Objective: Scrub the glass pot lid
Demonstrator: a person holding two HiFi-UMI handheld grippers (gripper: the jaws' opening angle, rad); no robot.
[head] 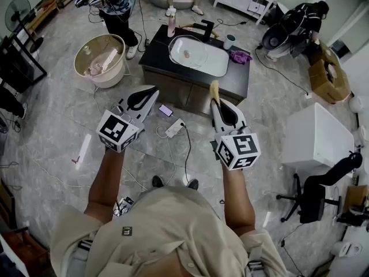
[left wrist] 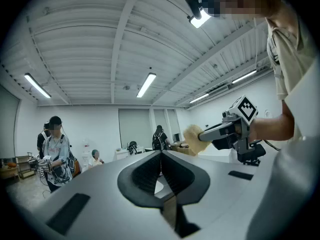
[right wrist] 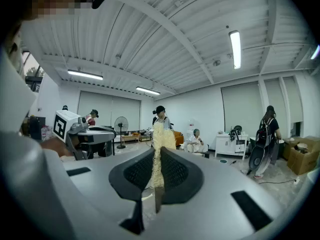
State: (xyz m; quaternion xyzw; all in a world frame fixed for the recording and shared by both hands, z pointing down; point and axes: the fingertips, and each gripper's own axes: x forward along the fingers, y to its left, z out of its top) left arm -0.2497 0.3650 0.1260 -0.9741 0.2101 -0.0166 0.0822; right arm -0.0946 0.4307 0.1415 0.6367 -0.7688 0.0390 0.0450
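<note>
Head view: the left gripper (head: 153, 90) and the right gripper (head: 214, 100) are held side by side at frame centre, both pointing toward 12 o'clock. The glass pot lid (head: 187, 52) lies in the white sink (head: 218, 64) of a dark counter (head: 233, 81), at 12 o'clock from the grippers and well apart from both. A yellowish scrub pad (head: 215, 88) projects from the tip of the right gripper. A purple cloth (head: 240, 55) rests on the counter at 3 o'clock from the lid, and a pink bottle (head: 171, 25) stands at 11 o'clock from it. Left gripper view: the jaws meet along their centre line with nothing between them. The right gripper with its pad appears at 3 o'clock, raised against the room's far wall. Right gripper view: the jaws are clamped on the scrub pad, which stands upright between them and rises above their tips. The left gripper appears at 9 o'clock.
</note>
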